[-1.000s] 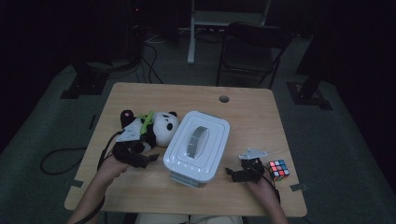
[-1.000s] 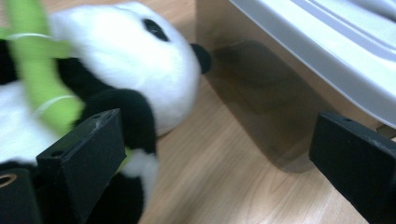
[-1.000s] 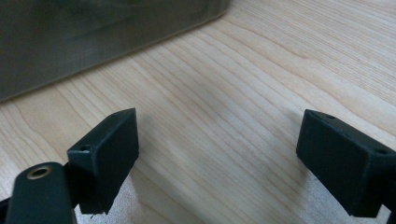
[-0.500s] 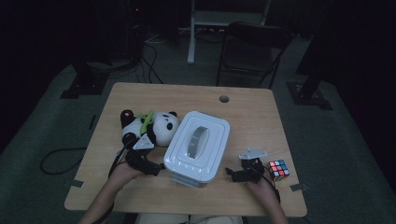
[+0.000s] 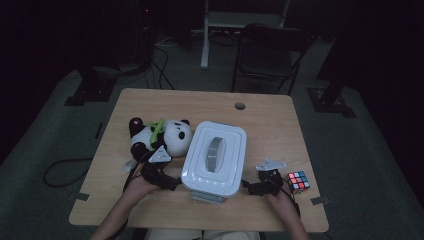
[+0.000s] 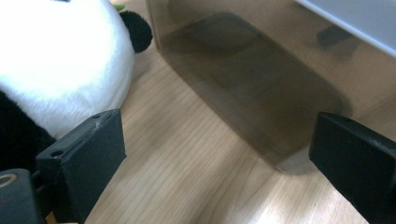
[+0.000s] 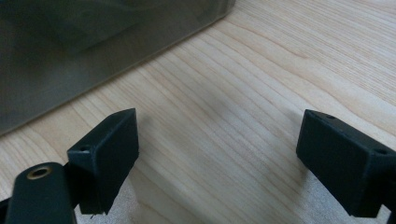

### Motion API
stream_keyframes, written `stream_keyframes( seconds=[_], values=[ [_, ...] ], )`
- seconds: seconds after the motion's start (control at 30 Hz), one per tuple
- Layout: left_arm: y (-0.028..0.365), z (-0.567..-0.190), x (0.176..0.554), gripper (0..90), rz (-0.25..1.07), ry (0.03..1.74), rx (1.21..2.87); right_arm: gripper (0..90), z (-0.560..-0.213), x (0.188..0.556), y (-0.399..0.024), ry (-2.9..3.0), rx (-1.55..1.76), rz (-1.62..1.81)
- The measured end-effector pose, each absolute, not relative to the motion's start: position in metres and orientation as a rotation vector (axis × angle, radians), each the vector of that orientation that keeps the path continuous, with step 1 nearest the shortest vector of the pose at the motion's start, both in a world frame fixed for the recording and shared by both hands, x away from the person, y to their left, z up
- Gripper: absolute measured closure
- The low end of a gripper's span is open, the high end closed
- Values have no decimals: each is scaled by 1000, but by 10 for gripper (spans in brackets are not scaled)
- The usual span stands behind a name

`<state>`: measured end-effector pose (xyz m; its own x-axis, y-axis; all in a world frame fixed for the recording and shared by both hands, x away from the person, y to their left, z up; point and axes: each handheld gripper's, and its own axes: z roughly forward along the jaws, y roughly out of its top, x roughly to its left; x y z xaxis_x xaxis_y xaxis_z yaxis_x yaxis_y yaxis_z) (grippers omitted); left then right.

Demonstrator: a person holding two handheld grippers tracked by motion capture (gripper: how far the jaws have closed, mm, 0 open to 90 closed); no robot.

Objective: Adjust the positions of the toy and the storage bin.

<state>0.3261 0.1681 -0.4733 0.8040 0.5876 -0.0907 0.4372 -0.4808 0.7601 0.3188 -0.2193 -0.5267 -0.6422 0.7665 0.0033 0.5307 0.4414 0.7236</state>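
A clear plastic storage box with a white lid [image 5: 215,157] stands in the middle of the wooden table [image 5: 265,120]. A panda plush [image 5: 160,136] lies against its left side. My left gripper [image 5: 172,182] is open at the box's near left corner, and the box's smoky wall [image 6: 247,79] and the panda's white fur [image 6: 60,60] show just ahead of its jaws. My right gripper [image 5: 248,189] is open at the box's near right corner, with the box wall [image 7: 93,51] close ahead and bare wood between its jaws.
A Rubik's cube [image 5: 298,181] sits on the table just right of my right hand. A cable hole [image 5: 240,106] is near the far edge. A black chair [image 5: 270,55] and stand legs are on the floor beyond the table.
My left gripper has slid right, from beside the panda to the box's near left corner. The right gripper has barely moved.
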Motion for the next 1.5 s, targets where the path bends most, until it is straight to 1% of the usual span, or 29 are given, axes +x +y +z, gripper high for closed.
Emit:
stream_keyframes(
  seconds=[0.27,0.53,0.63,0.77,1.13,1.5],
  values=[
    [171,-479,324,43,265,731,2162,126,-527,319,-219,2373,1109,1018],
    [182,-491,320,43,266,738,2188,126,-527,318,-220,2364,1122,1014],
    [188,-493,318,44,267,762,2166,126,-527,318,-220,2364,1121,1013],
    [196,-499,317,44,306,788,2188,126,-527,318,-220,2364,1121,1013],
    [213,-510,314,44,328,869,2156,127,-527,318,-220,2364,1121,1012],
    [215,-517,314,43,372,932,2185,126,-527,318,-220,2364,1120,1012]
  ],
)
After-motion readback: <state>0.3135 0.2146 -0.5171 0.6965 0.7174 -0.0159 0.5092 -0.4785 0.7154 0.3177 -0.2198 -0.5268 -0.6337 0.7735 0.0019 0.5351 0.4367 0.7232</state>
